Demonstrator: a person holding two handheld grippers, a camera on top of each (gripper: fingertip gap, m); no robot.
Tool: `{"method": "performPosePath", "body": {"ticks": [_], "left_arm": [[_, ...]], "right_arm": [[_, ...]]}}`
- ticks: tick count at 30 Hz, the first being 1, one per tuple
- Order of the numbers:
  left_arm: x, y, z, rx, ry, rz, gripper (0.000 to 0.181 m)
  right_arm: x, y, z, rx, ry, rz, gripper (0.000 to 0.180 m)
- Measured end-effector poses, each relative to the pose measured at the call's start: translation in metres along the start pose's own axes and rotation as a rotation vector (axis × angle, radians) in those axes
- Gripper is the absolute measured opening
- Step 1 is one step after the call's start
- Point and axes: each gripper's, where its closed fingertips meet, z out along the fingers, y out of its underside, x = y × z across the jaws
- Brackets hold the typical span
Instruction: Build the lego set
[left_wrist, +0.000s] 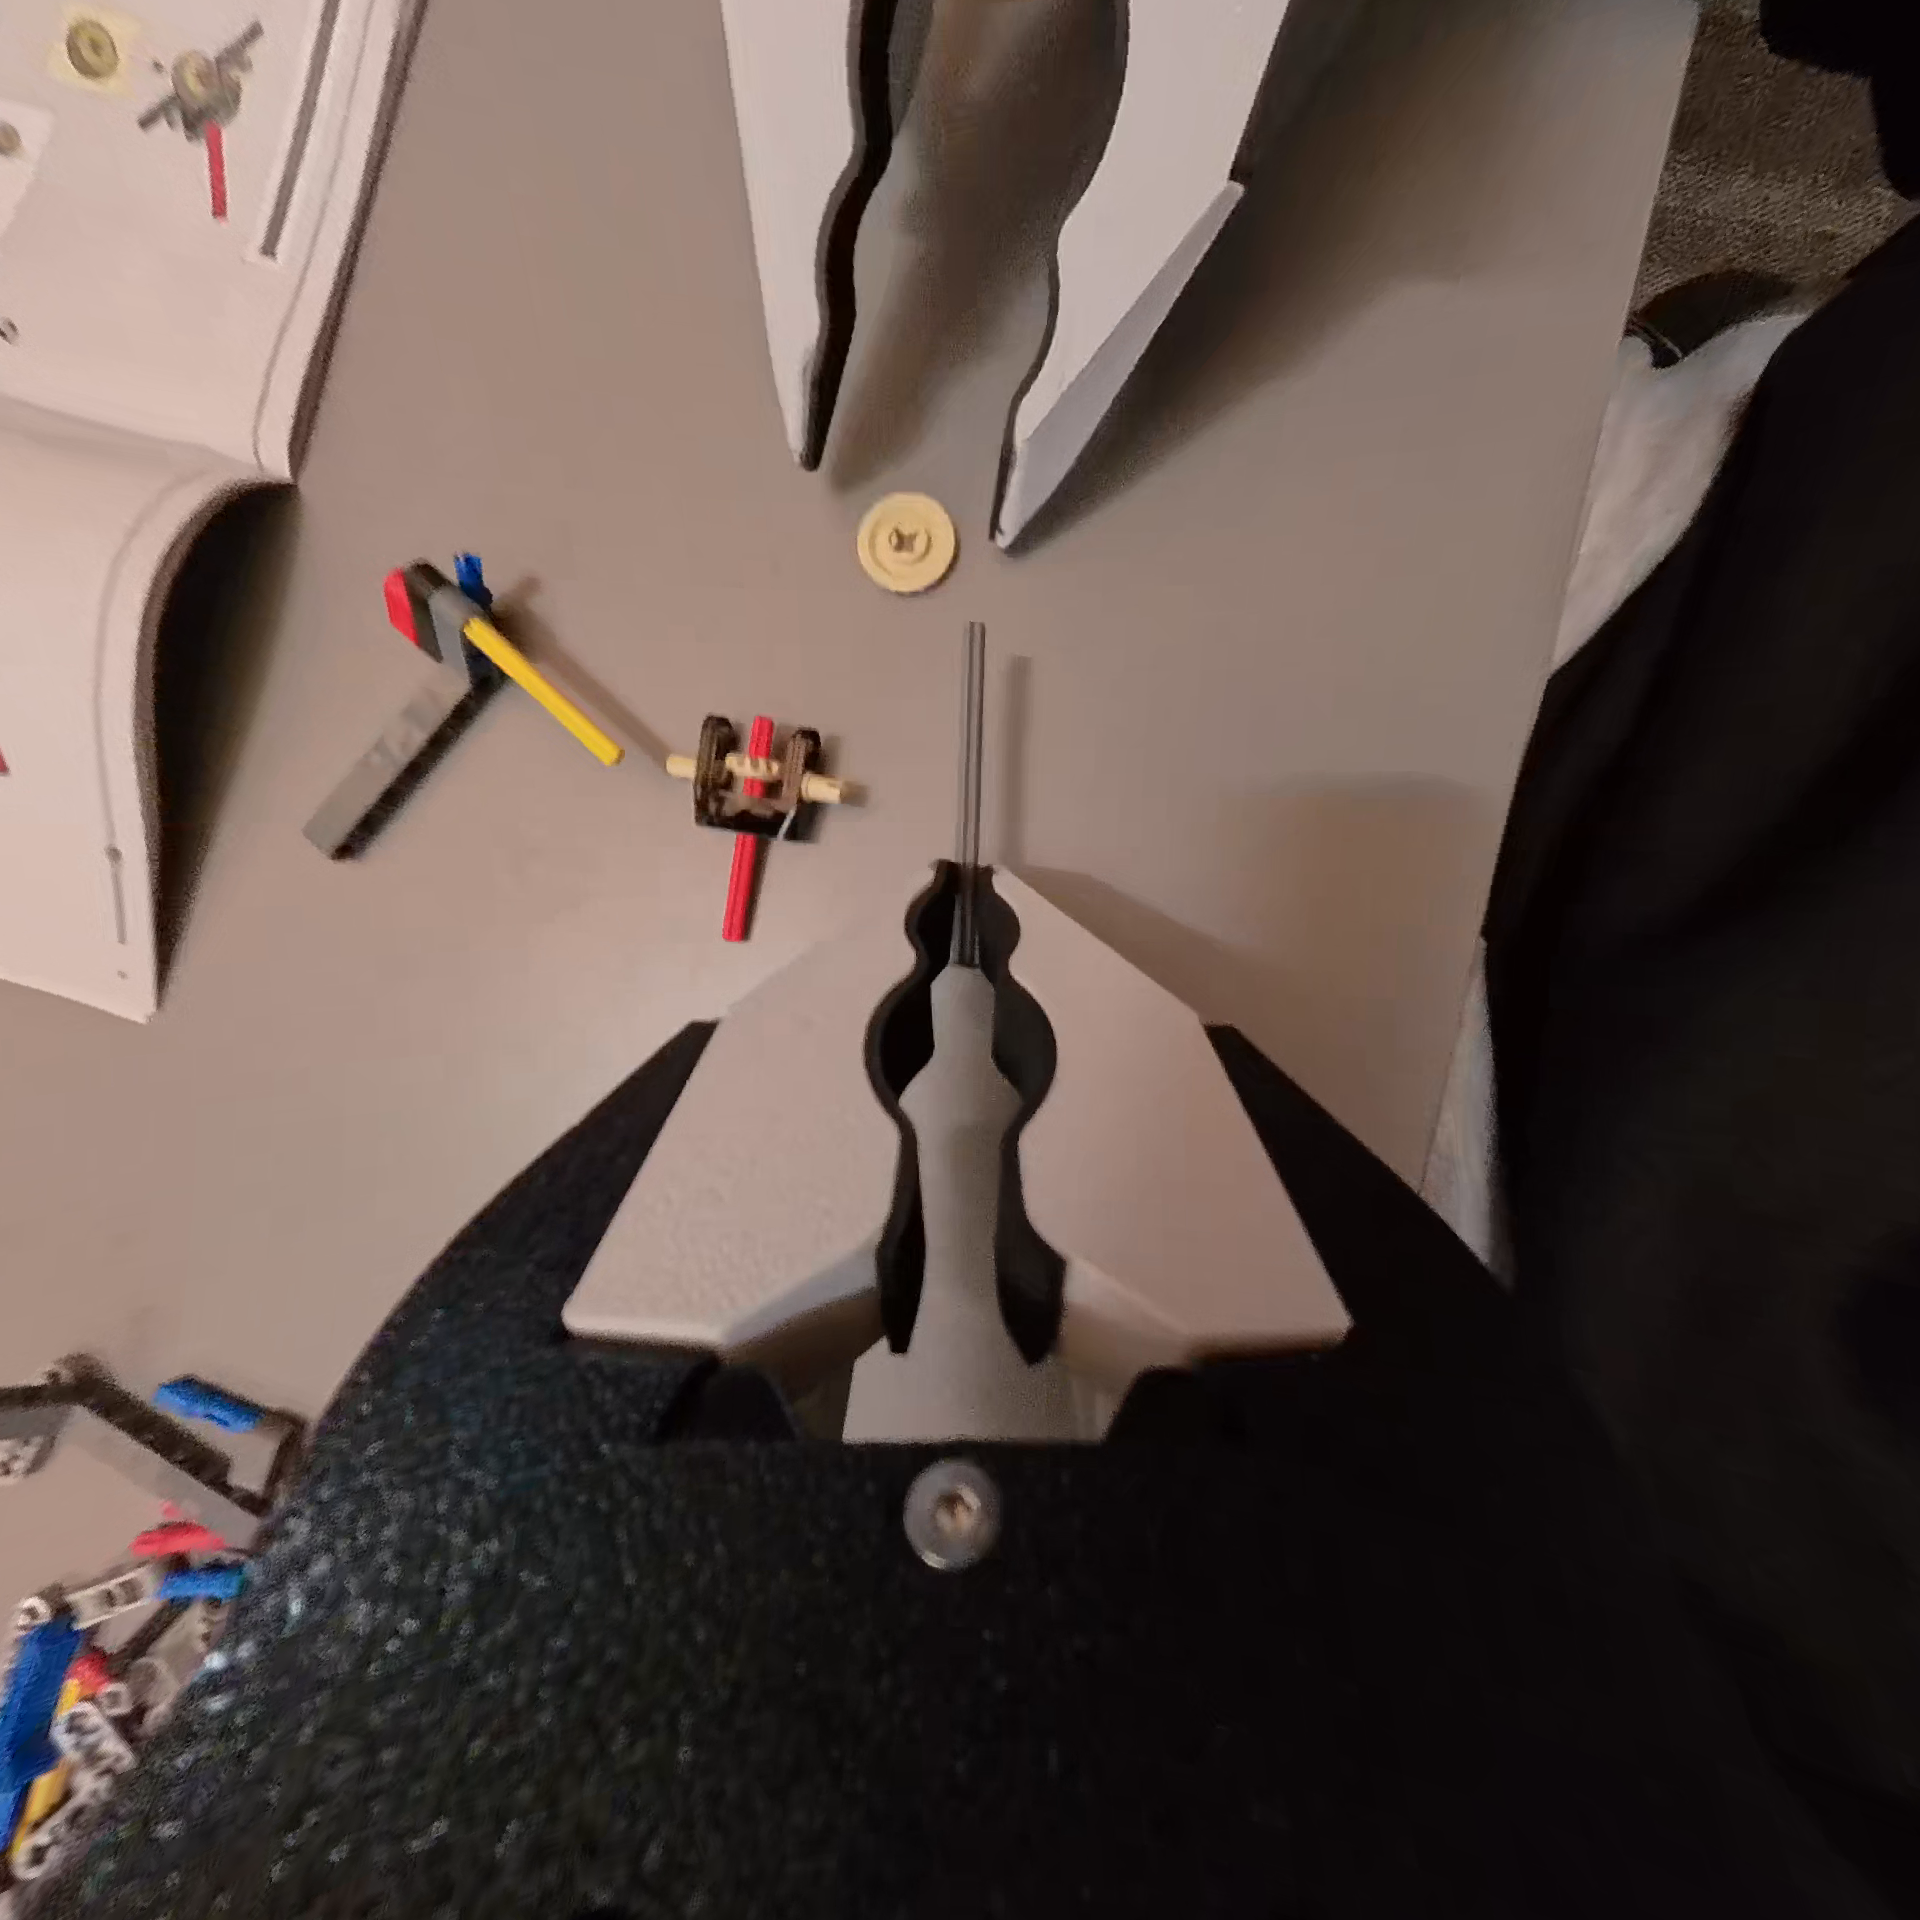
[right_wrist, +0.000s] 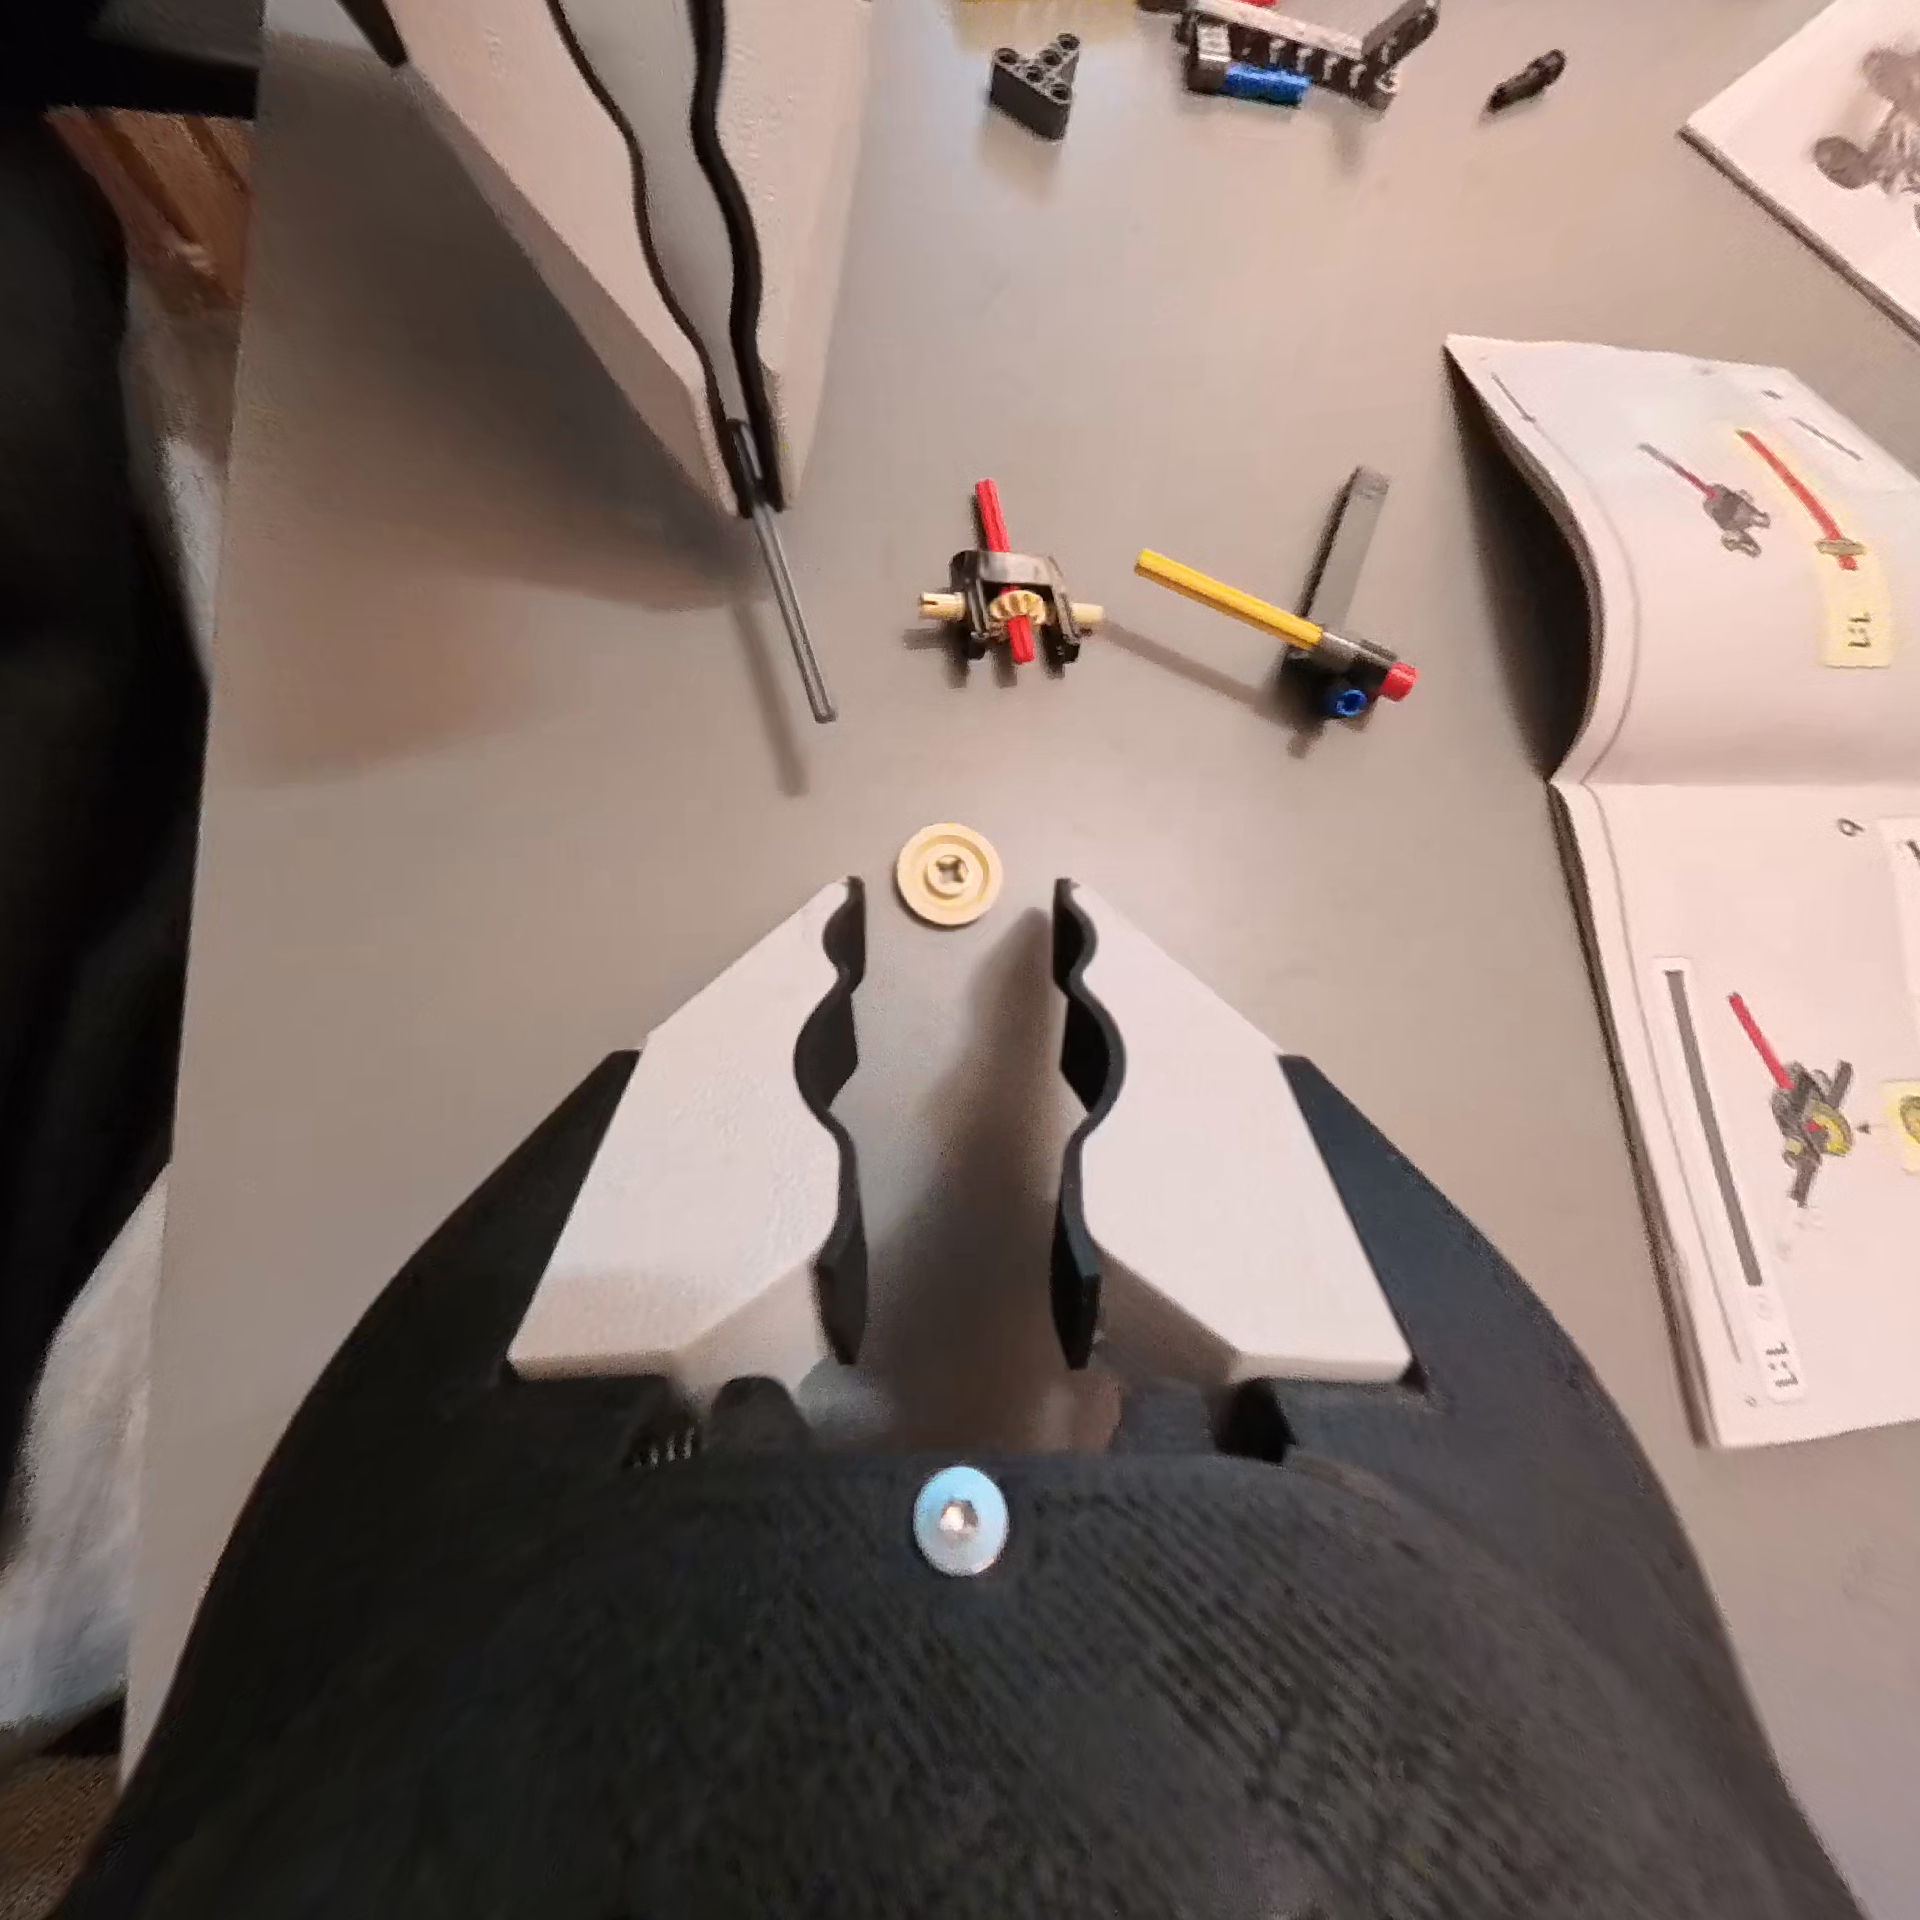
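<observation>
In the left wrist view the left gripper (left_wrist: 971, 883), low in the centre of the frame, has its grey fingers pinched together on a thin dark grey lego axle rod (left_wrist: 974, 743) that sticks straight out past the tips toward the middle of the frame; the right wrist view shows that same rod slanting down from the closed tips in the upper left, above the flat grey tabletop (right_wrist: 1195, 312); the right gripper (right_wrist: 956, 894), bottom centre of its own view, has its fingers spread apart, and a round tan lego disc with a cross-shaped hole (right_wrist: 949, 873) lies flat on the table just beyond and between the tips, touching neither; just above the middle of that view sits a small black lego frame holding a tan bevel gear, a tan cross pin and a red axle (right_wrist: 1013, 608); to its right lies a yellow axle plugged into a dark grey angled beam with red and blue pins (right_wrist: 1314, 613); an open white instruction booklet (right_wrist: 1714, 883) fills the right edge; more loose lego parts, black, grey and blue (right_wrist: 1299, 47), lie along the top edge.
</observation>
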Motion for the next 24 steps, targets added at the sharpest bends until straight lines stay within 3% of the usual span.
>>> {"method": "performPosePath", "body": {"ticks": [1,5,10,13,15,17,19,20,21,24], "left_arm": [[0.000,-0.004,-0.001,-0.002,0.000,0.013,0.002],[-0.007,-0.017,-0.001,-0.040,-0.011,0.026,0.002],[-0.004,-0.034,0.001,-0.007,0.064,-0.044,0.002],[-0.007,-0.040,-0.002,0.024,0.076,-0.103,0.002],[-0.007,-0.044,-0.006,0.053,0.093,-0.135,0.002],[-0.008,-0.047,-0.008,0.077,0.093,-0.139,0.002],[-0.010,-0.052,-0.013,0.125,0.076,-0.111,0.002],[-0.015,-0.060,-0.019,0.188,0.041,-0.096,0.012],[-0.021,-0.070,-0.029,0.275,-0.004,-0.079,0.026],[-0.029,-0.098,-0.066,0.587,-0.046,-0.047,0.028]], "right_arm": [[0.000,-0.003,-0.004,0.002,0.004,-0.003,0.037],[-0.015,-0.041,-0.019,0.115,0.031,-0.137,0.032],[-0.007,-0.036,-0.006,-0.060,0.251,-0.455,0.033],[-0.002,-0.039,-0.005,-0.076,0.342,-0.552,0.022],[0.002,-0.043,-0.006,-0.077,0.404,-0.616,0.004],[0.005,-0.043,-0.006,-0.083,0.439,-0.662,0.002],[0.006,-0.046,-0.009,-0.044,0.446,-0.649,0.002],[0.008,-0.047,-0.012,-0.018,0.444,-0.613,0.001],[0.012,-0.045,-0.016,0.006,0.428,-0.546,0.001],[0.023,-0.051,-0.033,0.205,0.379,-0.256,0.001]]}}
